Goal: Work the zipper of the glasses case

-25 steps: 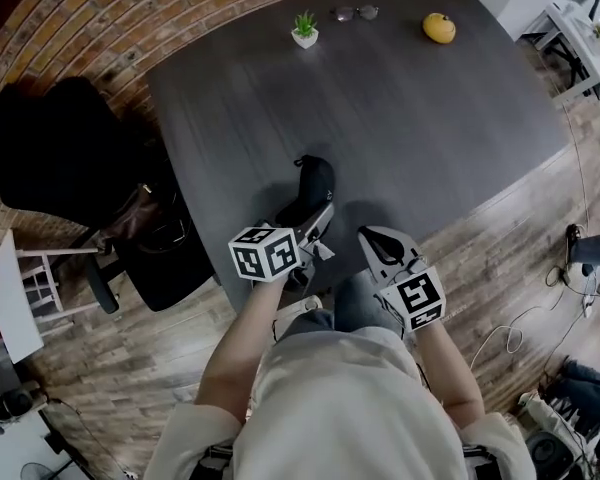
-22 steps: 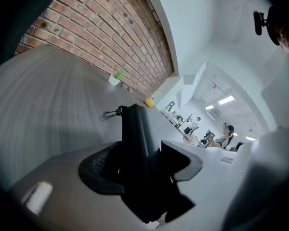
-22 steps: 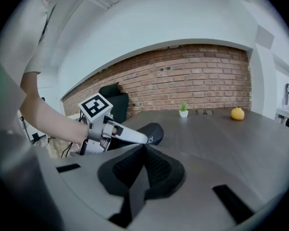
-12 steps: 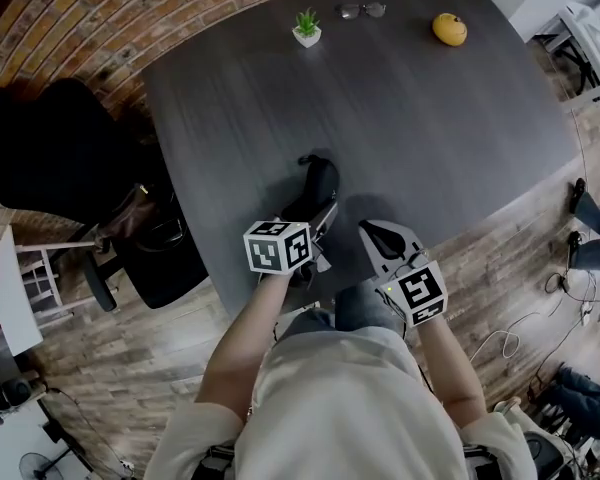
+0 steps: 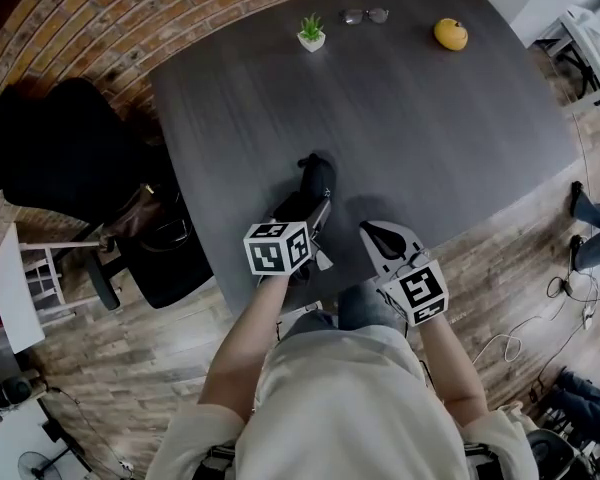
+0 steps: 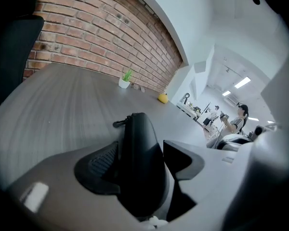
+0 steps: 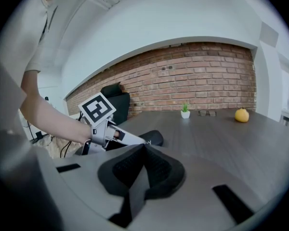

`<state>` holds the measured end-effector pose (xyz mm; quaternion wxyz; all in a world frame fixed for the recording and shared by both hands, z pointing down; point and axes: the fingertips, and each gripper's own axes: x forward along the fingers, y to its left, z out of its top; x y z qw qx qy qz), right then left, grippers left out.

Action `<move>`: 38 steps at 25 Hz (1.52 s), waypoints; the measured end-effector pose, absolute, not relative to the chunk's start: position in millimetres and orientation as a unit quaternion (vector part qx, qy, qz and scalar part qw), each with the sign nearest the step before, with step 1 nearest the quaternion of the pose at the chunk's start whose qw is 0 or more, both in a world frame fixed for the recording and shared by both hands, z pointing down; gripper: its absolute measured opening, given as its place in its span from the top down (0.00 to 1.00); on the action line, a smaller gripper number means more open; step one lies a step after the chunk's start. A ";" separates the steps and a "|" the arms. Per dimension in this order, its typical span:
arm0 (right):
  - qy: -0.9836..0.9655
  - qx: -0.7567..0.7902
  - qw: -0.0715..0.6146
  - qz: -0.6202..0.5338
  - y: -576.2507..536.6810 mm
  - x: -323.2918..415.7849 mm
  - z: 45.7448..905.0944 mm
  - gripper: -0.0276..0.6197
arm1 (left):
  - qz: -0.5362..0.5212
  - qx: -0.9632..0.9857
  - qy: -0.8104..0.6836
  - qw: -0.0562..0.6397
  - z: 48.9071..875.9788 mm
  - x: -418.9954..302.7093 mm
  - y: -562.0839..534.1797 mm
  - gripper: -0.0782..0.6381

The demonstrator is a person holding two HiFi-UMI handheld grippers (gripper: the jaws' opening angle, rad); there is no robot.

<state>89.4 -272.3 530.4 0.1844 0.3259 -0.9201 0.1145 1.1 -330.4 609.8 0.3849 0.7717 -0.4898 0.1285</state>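
The black glasses case (image 5: 316, 180) stands on edge on the dark table (image 5: 430, 138), near its front edge. My left gripper (image 5: 314, 214) straddles the case's near end, and its jaws are opening. In the left gripper view the case (image 6: 140, 143) fills the space between the fingers, with its zipper pull (image 6: 119, 123) at the far top end. A thin gap shows beside the right finger (image 6: 185, 160). My right gripper (image 5: 376, 234) is shut and empty, just right of the case. The right gripper view shows the case (image 7: 153, 137) beyond its closed tips (image 7: 143, 150).
At the table's far edge stand a small potted plant (image 5: 311, 34), a pair of glasses (image 5: 364, 15) and an orange fruit (image 5: 451, 34). A black chair (image 5: 60, 148) with a bag sits left of the table. People stand in the room beyond, in the left gripper view.
My left gripper has shifted slightly to the right along the case. The case and the right gripper stay where they were.
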 end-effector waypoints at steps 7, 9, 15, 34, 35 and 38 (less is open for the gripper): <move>-0.918 0.334 0.184 0.108 -260.5 84.6 522.5 0.95 | 0.120 0.764 -0.515 0.371 605.1 -24.9 -334.3 0.49; -0.916 0.340 0.185 0.107 -254.9 84.3 521.2 0.95 | 0.120 0.765 -0.517 0.365 604.1 -28.6 -336.0 0.49; -0.911 0.356 0.185 0.098 -229.5 81.2 514.1 0.95 | 0.121 0.768 -0.527 0.344 594.8 -38.1 -332.6 0.49; -0.913 0.387 0.121 0.043 -112.9 35.0 450.1 0.95 | 0.041 0.811 -0.528 0.247 459.9 -91.6 -150.7 0.83; -0.915 0.385 0.116 0.039 -107.6 31.4 445.2 0.95 | 0.037 0.810 -0.532 0.244 457.2 -95.5 -140.8 0.84; -0.918 0.381 0.105 0.028 -92.1 23.7 432.2 0.95 | 0.027 0.809 -0.536 0.239 450.3 -105.1 -114.5 0.87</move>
